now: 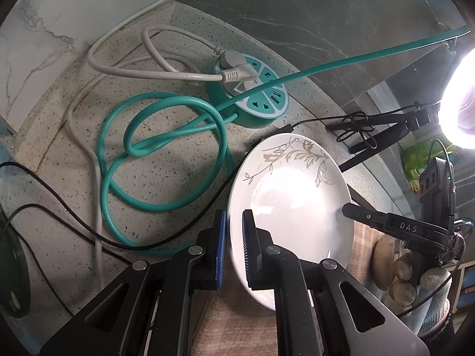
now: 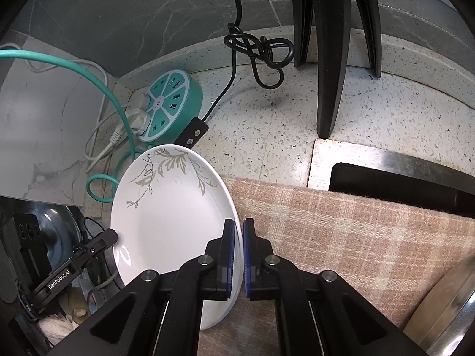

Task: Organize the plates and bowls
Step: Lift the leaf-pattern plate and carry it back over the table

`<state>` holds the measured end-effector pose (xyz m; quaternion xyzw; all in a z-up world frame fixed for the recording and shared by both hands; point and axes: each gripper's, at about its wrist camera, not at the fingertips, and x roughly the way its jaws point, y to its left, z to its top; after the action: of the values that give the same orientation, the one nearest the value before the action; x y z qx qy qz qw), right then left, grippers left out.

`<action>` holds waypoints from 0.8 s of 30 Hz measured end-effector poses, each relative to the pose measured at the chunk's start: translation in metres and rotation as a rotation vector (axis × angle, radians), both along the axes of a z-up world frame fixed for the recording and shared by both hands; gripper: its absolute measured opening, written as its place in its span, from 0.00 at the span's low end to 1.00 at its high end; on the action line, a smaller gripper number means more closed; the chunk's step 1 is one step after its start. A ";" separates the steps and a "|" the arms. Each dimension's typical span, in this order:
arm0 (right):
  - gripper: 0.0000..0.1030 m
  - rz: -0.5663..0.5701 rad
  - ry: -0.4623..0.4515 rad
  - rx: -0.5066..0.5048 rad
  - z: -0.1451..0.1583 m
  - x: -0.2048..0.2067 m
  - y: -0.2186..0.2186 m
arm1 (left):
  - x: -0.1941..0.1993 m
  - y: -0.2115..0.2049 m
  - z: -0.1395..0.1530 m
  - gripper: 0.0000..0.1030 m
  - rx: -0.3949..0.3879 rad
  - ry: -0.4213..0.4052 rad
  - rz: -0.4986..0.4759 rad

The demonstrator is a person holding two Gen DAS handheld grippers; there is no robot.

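- Left wrist view: left gripper [image 1: 234, 231] pinching the near-left rim of one white plate [image 1: 297, 195]; lower rim cut off behind the black finger.
- Right wrist view: right gripper [image 2: 239, 246] pinching the plate's [image 2: 166, 207] right rim, blue pads [image 2: 229, 255] tight on the edge; rim portion between the pads hidden.
- Plate with a leaf pattern, over the checked cloth [image 2: 341, 231] at the countertop [image 2: 267, 136] edge; resting or lifted, cannot tell.
- Counted: one plate, no bowls clearly made out, two grippers.
- One round teal power strip [image 1: 252, 89], one teal cable [image 1: 166, 148] looped beside it, white plugs in the strip hard to count.
- Bright lamp [image 1: 460, 101] blown out, shape unclear.
- Sink [image 2: 400, 184] cut off by the cloth and frame edge.
- Gloved hand [image 1: 415, 281] partly visible under the other gripper.
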<state>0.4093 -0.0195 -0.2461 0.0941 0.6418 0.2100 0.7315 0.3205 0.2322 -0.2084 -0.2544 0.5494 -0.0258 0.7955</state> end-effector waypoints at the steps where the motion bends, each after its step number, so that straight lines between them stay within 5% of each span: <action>1: 0.05 0.003 -0.004 -0.005 0.000 -0.001 0.001 | 0.000 0.000 0.000 0.09 -0.001 -0.001 0.001; 24: 0.05 -0.061 -0.038 0.040 0.038 -0.017 -0.021 | -0.004 -0.010 0.033 0.09 -0.027 -0.068 -0.013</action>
<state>0.3922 -0.0405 -0.2083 0.1243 0.6204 0.2019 0.7476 0.3164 0.2223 -0.1751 -0.2605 0.5232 -0.0474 0.8100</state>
